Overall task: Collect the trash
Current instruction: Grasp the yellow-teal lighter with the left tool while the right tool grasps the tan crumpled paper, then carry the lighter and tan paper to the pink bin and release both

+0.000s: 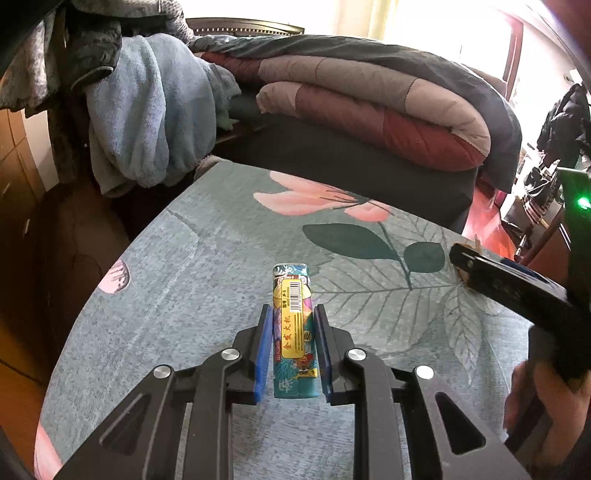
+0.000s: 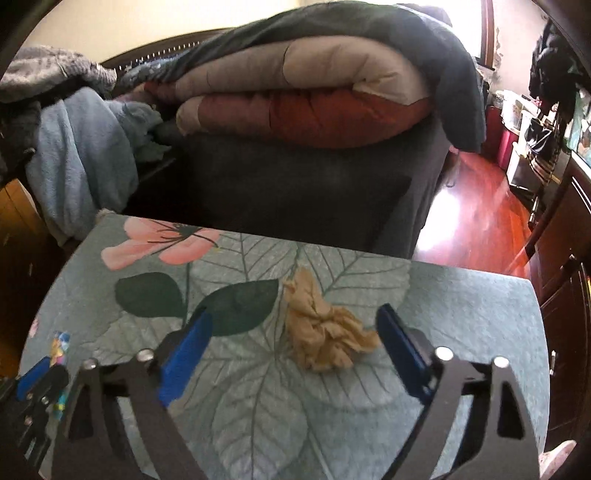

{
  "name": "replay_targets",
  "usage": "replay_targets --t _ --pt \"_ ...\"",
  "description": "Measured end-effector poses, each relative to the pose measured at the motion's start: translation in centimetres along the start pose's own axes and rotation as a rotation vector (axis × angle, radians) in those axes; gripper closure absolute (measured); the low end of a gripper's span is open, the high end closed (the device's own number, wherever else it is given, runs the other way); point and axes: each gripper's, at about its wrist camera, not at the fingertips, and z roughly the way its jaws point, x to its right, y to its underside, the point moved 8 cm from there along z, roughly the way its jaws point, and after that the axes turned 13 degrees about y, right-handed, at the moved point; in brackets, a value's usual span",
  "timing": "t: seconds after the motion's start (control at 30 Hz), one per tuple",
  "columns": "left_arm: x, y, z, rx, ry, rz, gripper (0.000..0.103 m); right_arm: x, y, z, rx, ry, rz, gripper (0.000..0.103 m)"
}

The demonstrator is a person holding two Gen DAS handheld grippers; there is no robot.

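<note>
Left hand-held gripper [image 1: 293, 314] was clenched on a lighter [image 1: 294, 328]; right hand-held gripper [image 2: 291, 325] stood released around the crumpled tissue [image 2: 325, 328] on the bench [image 2: 461, 295]. Tissue looked light and soft, so pinch its bunched middle.

a bed [image 2: 295, 192] with a folded quilt [image 2: 295, 103] and a blue blanket [image 1: 147, 110] stands behind the floral-covered surface [image 2: 461, 314], beside a glossy red wooden floor [image 2: 480, 221] under bright window light [image 1: 443, 29].

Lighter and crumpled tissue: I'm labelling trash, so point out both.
lighter [image 1: 293, 325], left wrist view, on its yellow label.
crumpled tissue [image 2: 325, 332], right wrist view, on its bunched middle.
</note>
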Motion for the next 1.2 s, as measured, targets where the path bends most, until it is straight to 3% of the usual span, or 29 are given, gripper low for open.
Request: replay_targets --t 0.1,0.17,0.23,0.4,0.6,1.2 --pt "-0.3 0.1 0.0 -0.003 -0.002 -0.005 0.081 -0.6 0.3 1.0 -0.034 0.001 -0.013 0.034" --pt "-0.4 0.2 0.0 -0.003 -0.004 -0.006 0.081 -0.7 0.7 1.6 -0.056 0.010 -0.023 0.061" --pt "-0.4 0.3 -0.1 -0.004 -0.002 -0.006 0.081 -0.6 1.0 1.4 -0.046 0.038 -0.042 0.079" --pt "-0.1 0.6 -0.8 -0.001 0.006 0.001 0.081 -0.1 2.3 -0.6 -0.039 -0.002 -0.038 0.082" --pt "0.9 1.4 -2.6 0.005 0.019 0.019 0.081 0.9 5.0 -6.1 0.000 -0.032 -0.017 0.082" --pt "7.2 5.7 -9.7 0.026 0.093 0.153 0.081 6.9 14.8 -20.9 0.100 -0.023 0.070 0.080"
